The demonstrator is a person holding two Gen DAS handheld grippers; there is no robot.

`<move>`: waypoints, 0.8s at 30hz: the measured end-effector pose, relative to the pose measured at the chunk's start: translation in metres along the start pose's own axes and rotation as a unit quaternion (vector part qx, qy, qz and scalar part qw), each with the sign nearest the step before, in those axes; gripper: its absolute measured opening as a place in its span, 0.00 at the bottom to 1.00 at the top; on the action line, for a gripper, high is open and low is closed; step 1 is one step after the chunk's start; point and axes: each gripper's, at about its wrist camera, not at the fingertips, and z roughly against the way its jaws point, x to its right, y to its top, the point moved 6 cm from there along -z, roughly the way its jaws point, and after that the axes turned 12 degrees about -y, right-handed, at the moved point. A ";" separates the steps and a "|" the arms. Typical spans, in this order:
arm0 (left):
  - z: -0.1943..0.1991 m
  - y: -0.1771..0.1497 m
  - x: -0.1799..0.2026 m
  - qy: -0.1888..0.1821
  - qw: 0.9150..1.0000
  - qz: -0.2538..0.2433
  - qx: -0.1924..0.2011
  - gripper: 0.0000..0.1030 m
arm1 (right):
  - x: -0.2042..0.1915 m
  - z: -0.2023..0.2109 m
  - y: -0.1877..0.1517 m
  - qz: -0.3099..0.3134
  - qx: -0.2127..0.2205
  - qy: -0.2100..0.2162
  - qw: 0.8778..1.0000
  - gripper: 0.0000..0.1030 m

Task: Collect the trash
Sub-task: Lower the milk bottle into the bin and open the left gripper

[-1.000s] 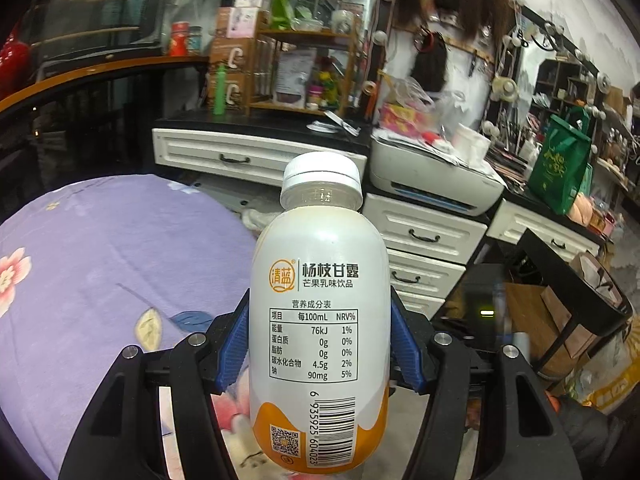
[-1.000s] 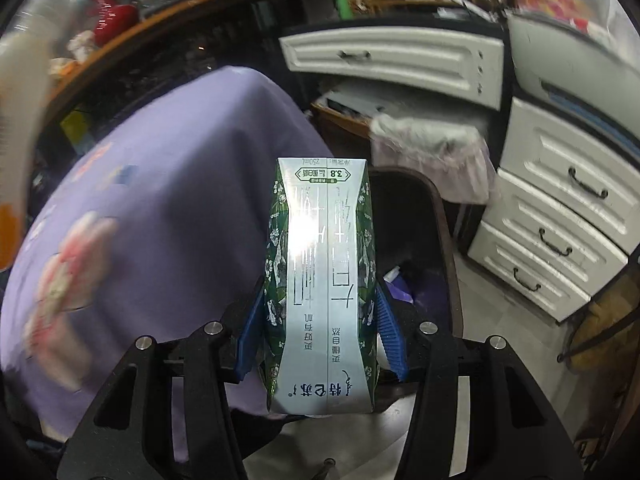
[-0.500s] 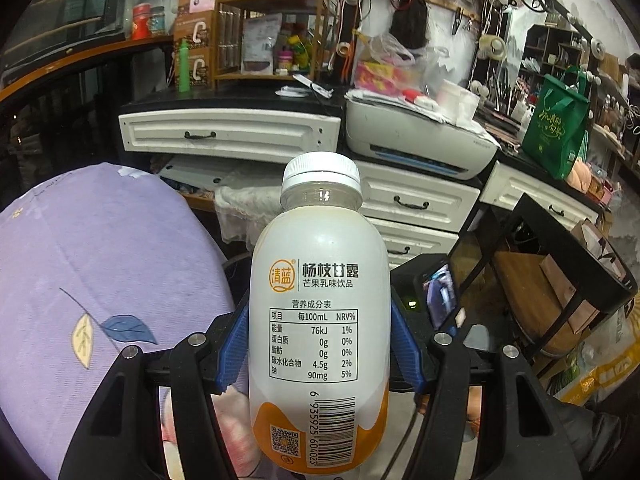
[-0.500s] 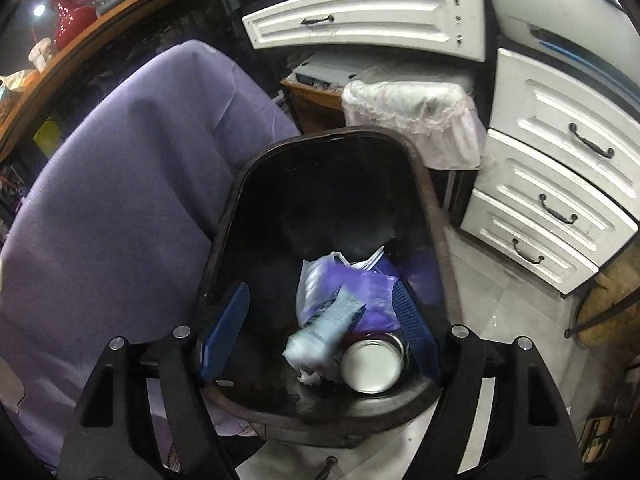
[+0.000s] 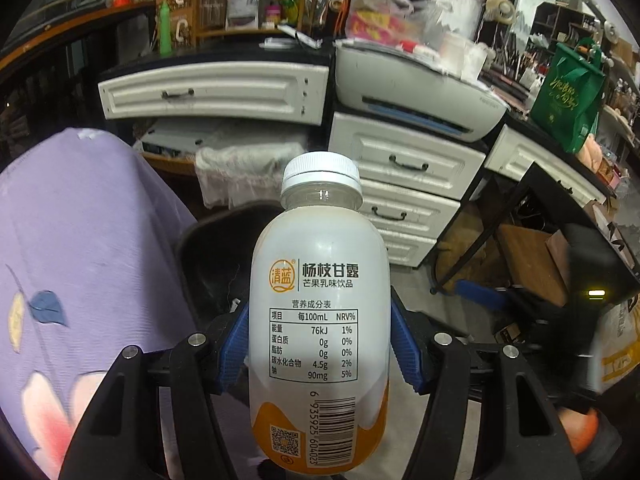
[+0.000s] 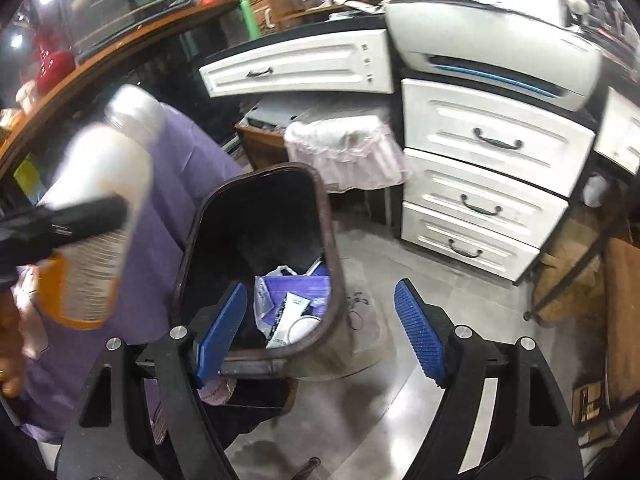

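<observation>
Drink bottle (image 5: pixel 320 320) poised above the trash bin (image 6: pixel 192 248)

Clamped mid-body in the left gripper (image 5: pixel 318 348), the near-empty plastic bottle looks light, smooth, likely slippery; the right gripper (image 6: pixel 320 332), jaws just opened wide, holds nothing over the bin.

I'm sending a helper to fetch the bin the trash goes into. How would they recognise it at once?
Start at the white drawer unit under the printer. On the floor to its left, against the purple floral cover, stands the trash bin. Unlike the pale frilly-covered thing behind it, it is dark, open-topped, brown-rimmed, with litter inside.
</observation>
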 end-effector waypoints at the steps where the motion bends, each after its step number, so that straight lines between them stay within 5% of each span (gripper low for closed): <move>1: -0.005 -0.001 0.000 0.004 1.000 0.001 -0.003 0.59 | 0.006 0.006 -0.001 -0.007 0.003 0.000 1.000 0.74; 24: -0.103 -0.024 -0.036 0.049 0.995 0.045 -0.073 0.60 | 0.024 0.043 -0.022 -0.037 0.017 0.012 0.999 0.74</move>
